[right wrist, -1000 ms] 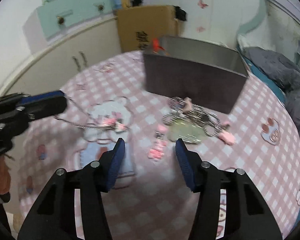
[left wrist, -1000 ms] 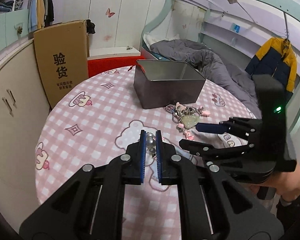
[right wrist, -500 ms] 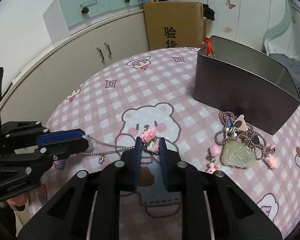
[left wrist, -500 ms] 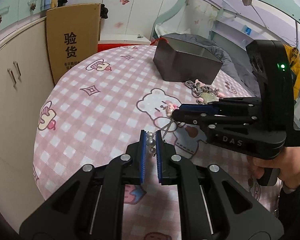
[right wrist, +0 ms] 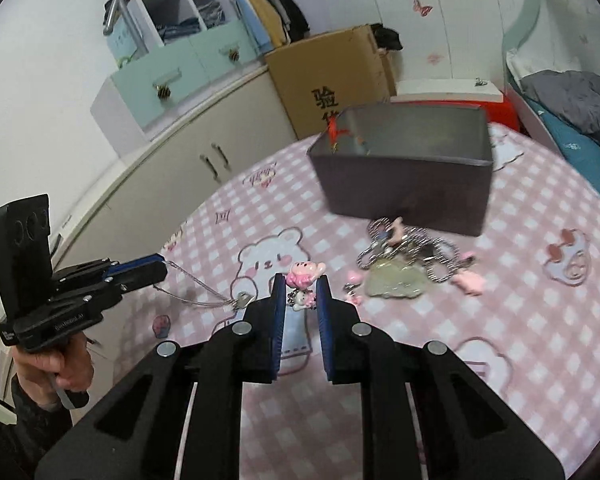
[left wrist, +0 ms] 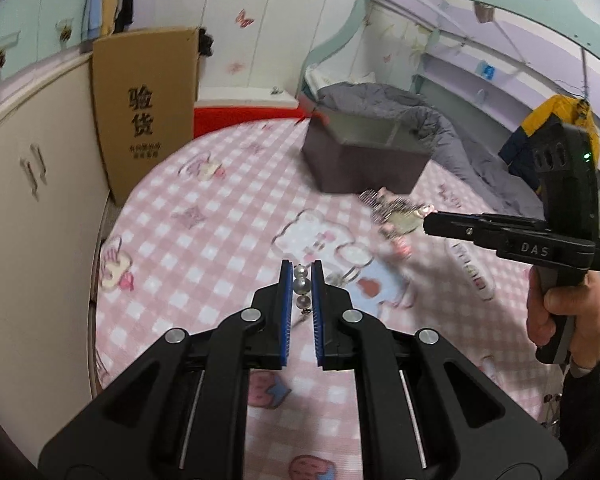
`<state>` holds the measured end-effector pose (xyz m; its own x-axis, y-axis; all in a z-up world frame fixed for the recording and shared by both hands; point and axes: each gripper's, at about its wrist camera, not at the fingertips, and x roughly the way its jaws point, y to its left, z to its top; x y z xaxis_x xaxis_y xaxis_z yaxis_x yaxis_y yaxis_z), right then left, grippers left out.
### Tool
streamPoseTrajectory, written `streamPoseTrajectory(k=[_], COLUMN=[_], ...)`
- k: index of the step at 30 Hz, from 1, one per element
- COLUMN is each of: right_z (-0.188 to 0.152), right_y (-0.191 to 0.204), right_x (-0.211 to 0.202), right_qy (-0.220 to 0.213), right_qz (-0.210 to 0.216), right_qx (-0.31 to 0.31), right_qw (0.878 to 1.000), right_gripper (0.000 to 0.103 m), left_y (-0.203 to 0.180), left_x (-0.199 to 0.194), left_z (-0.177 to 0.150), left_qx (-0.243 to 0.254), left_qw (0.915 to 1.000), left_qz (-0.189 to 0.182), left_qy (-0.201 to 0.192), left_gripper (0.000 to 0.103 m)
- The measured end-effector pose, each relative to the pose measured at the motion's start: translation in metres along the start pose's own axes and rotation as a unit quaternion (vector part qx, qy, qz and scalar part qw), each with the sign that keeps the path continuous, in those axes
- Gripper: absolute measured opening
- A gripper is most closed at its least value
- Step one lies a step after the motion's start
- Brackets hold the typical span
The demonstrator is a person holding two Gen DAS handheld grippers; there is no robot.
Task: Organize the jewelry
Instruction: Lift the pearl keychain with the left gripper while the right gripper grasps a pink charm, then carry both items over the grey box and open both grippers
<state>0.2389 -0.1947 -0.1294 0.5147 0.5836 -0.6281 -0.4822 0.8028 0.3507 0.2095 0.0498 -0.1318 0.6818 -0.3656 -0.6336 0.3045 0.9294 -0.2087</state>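
The chain necklace [right wrist: 196, 286] now hangs off the table, strung between both grippers: left gripper [left wrist: 300, 276] clamped on its pearls [left wrist: 301, 284], right gripper [right wrist: 300, 292] just closed on the pink charm [right wrist: 304, 274]. The grey box [right wrist: 404, 176] waits beyond.

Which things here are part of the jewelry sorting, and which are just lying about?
Job:
- chain, strung between both grippers
- pearl end in left gripper
- pink charm in right gripper
- jewelry pile
- grey box

Lying about:
- cardboard carton
- duvet
- yellow jacket
- cabinet
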Motion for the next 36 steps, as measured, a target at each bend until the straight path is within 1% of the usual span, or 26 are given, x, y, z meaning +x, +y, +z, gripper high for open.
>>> streamPoseTrajectory(k=[3,6,9,13,17,21,25,28,29,30,31,32,33,34,36], right_z=[0.009,0.027,0.046,0.072,0.103,0.124,0.136,0.135,0.133,0.131,0.129,0.127,0.123,0.119,0.112], right_y=[0.001,0.003,0.006,0.003,-0.008,-0.028,-0.047,-0.06,-0.067,-0.071,-0.075,-0.078,-0.08,-0.082,-0.087], right_x=[-0.019,-0.037,-0.049,-0.063,-0.059,-0.044,-0.017,0.006,0.012,0.014,0.013,0.01,0.004,-0.002,-0.015], right_qy=[-0.019,-0.04,-0.055,-0.075,-0.077,-0.065,-0.037,-0.014,-0.009,-0.008,-0.013,-0.019,-0.033,-0.045,-0.06], right_qz=[-0.006,-0.009,-0.017,-0.028,-0.047,-0.06,-0.064,-0.077,-0.083,-0.082,-0.082,-0.087,-0.103,-0.117,-0.116], right_qx=[-0.006,-0.016,-0.029,-0.037,-0.036,-0.018,0.003,0.02,0.034,0.044,0.054,0.061,0.067,0.07,0.085], right_qw=[1.0,0.999,0.998,0.996,0.995,0.996,0.997,0.997,0.996,0.996,0.995,0.994,0.992,0.99,0.988], right_gripper=[0.014,0.014,0.014,0.014,0.014,0.014,0.014,0.016,0.021,0.034,0.043,0.076,0.087,0.096,0.096], left_y=[-0.017,-0.032,-0.049,-0.06,-0.069,-0.083,-0.086,-0.084,-0.083,-0.08,-0.079,-0.077,-0.074,-0.072,-0.067], left_x=[-0.015,-0.026,-0.039,-0.036,-0.012,0.02,0.053,0.08,0.089,0.095,0.096,0.093,0.091,0.09,0.084], left_z=[0.023,0.047,0.079,0.114,0.149,0.176,0.193,0.197,0.197,0.195,0.193,0.19,0.187,0.185,0.179], left_qx=[0.025,0.05,0.076,0.085,0.086,0.094,0.084,0.074,0.073,0.067,0.062,0.06,0.058,0.055,0.052], left_qw=[0.9994,0.9978,0.9948,0.9929,0.9931,0.9933,0.9953,0.9972,0.9973,0.9974,0.9976,0.9974,0.9972,0.9973,0.9964], left_qz=[-0.013,-0.017,-0.019,-0.029,-0.044,-0.045,-0.039,-0.009,0.005,0.021,0.031,0.038,0.042,0.045,0.063], left_qy=[-0.021,-0.041,-0.065,-0.077,-0.066,-0.051,-0.032,-0.006,0.006,0.013,0.007,-0.011,-0.02,-0.019,-0.023], left_gripper=[0.009,0.009,0.009,0.009,0.009,0.009,0.01,0.011,0.028,0.071,0.088,0.097,0.097,0.097,0.097])
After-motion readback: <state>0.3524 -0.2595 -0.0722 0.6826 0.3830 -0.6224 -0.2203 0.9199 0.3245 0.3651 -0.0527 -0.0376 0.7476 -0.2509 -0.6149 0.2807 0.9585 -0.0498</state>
